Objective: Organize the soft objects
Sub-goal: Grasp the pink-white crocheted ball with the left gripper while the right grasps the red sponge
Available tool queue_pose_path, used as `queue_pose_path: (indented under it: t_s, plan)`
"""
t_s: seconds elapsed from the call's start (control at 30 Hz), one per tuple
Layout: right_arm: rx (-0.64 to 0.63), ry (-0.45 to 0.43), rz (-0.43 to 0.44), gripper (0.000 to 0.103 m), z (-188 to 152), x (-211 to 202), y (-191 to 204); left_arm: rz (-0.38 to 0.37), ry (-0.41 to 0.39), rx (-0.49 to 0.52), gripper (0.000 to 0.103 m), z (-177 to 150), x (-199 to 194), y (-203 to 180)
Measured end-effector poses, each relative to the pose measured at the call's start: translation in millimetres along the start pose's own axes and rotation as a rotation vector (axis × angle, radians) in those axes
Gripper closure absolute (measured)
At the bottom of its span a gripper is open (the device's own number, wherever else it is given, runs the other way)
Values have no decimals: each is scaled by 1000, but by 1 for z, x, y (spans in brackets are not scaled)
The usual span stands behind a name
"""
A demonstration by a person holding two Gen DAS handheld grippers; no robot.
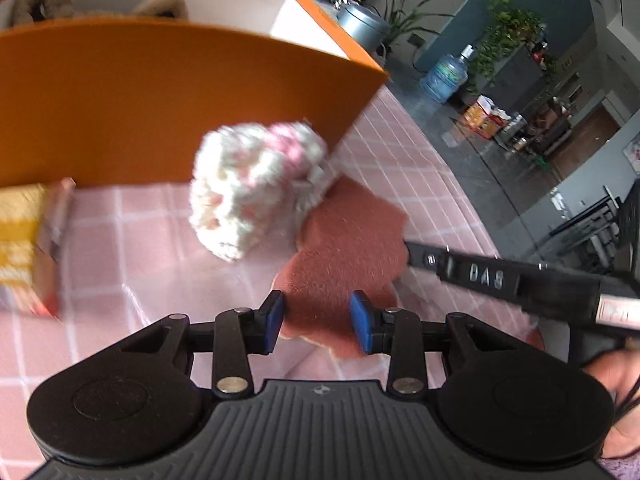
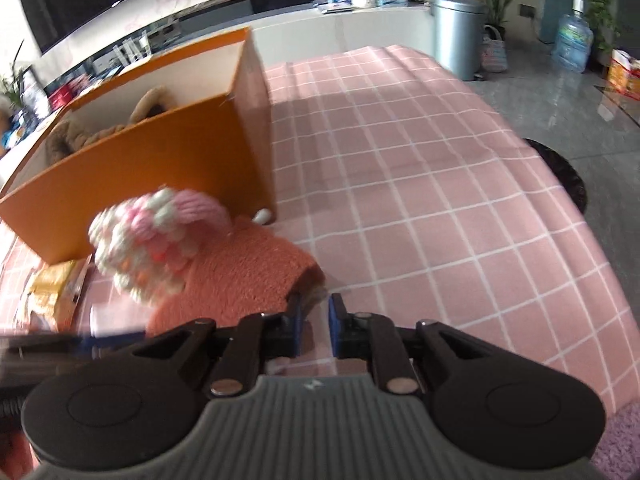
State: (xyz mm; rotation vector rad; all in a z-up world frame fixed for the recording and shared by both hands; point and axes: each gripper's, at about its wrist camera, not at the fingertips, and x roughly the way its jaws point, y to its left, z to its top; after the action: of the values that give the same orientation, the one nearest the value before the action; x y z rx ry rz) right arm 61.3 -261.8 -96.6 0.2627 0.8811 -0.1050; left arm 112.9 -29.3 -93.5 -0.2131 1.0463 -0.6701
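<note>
On the tabletop (image 2: 420,184) | left claw (image 1: 318,320) gapes above rust cloth (image 1: 344,248) | right view alone: right claw (image 2: 315,316) narrowly parted, empty.

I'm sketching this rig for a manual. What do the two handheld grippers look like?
Both match: the left gripper and right gripper have black linkage arms with silver rivets, blue fingertip pads, round black side housings and a ribbed grey centre body with a small emblem.

Orange box (image 1: 168,104) with white interior; pink tablecloth (image 2: 420,184) gridded in white; white-and-pink knitted item (image 1: 252,184); rust-red fuzzy cloth (image 1: 348,256); yellow packet (image 1: 20,236), near left.
</note>
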Motion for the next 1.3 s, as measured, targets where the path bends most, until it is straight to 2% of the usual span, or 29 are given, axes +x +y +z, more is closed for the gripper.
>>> queue_pose_path:
  t_s: [0.03,0.07,0.2,0.23,0.3,0.33,0.43,0.5,0.57,0.63,0.7,0.77,0.93,1.2,1.3]
  plan:
    - [13,-1,-9,89,1,-2,-3,-9,4,-1,62,-1,2,-2]
    - [31,-3,-21,83,2,-4,-6,-17,7,-2,62,-2,3,-4]
    - [108,-16,-70,56,2,-13,-18,-50,18,-20,61,-4,8,-7]
    - [120,-16,-75,54,1,-15,-21,-47,15,-16,61,-4,8,-7]
    - [136,-20,-78,36,-1,-19,-23,-39,-1,-4,61,-4,3,-7]
    - [135,-27,-80,32,-3,-22,-22,-35,-12,3,61,-4,-1,-7]
    - [107,-45,-61,28,-7,-28,-13,9,-53,61,60,-3,-17,-12]
    - [79,-32,-15,18,-8,-28,-3,82,-93,115,55,0,-28,-16]
    - [42,-24,3,17,-10,-27,8,153,-136,176,42,3,-37,-18]
    - [14,-9,16,17,-10,-22,17,215,-173,230,38,5,-42,-18]
    - [-1,3,19,16,-9,-18,23,240,-192,261,36,7,-45,-17]
    - [-16,23,20,16,-8,-12,29,233,-193,293,33,12,-43,-20]
    - [-23,57,-17,17,-6,5,32,248,-157,381,32,19,-32,-27]
    - [27,81,21,17,-1,20,16,183,-74,441,31,40,-15,-14]
    - [15,79,37,17,-1,16,14,169,-69,442,24,44,-14,-14]
